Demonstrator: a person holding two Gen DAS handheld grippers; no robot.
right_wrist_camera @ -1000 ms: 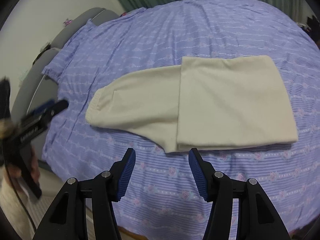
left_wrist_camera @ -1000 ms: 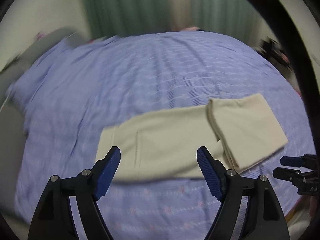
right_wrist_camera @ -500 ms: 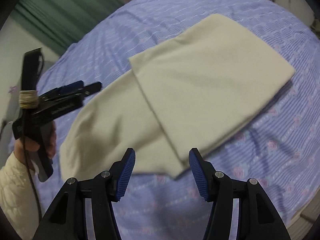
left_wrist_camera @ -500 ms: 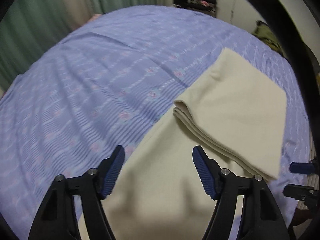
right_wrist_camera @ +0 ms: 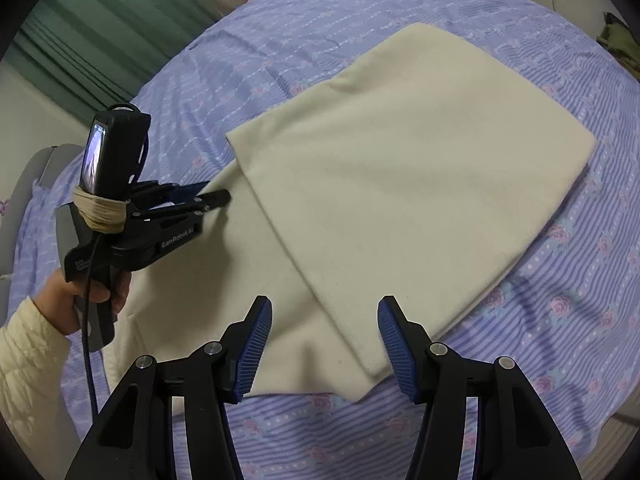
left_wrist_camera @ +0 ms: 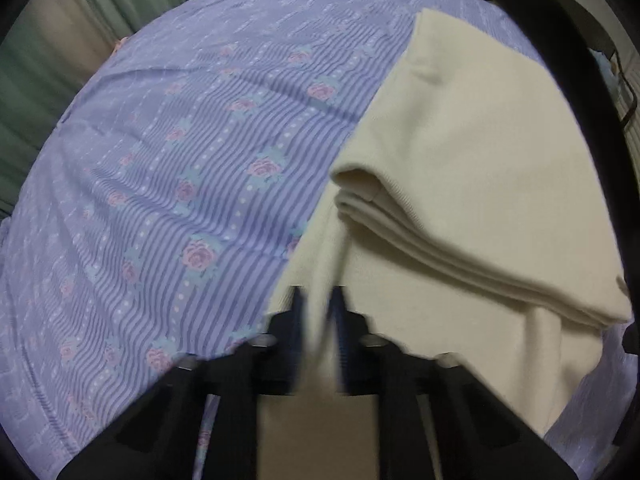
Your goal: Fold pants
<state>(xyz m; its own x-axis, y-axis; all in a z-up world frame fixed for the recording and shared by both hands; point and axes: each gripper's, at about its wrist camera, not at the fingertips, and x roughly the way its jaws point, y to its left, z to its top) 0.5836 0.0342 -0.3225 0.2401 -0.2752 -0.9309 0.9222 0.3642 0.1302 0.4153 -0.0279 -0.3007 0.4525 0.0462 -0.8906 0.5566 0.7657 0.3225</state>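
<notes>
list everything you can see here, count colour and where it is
pants: 1, cream, partly folded on the bed, folded half lying over the flat half
bedsheet: 1, lilac striped with pink roses, covering the bed
curtain: 1, green, behind the bed
left gripper: 1, black with blue pads, shut on the pants' far edge
right gripper: 1, black with blue pads, open, over the near edge
left hand: 1, cream sleeve, holding the left gripper's handle

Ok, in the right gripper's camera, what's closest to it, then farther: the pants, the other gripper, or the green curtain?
From the right gripper:
1. Cream pants, just ahead between its open fingers.
2. Left gripper, farther off to the left, closed on the pants' edge.
3. Green curtain, far back, upper left.
</notes>
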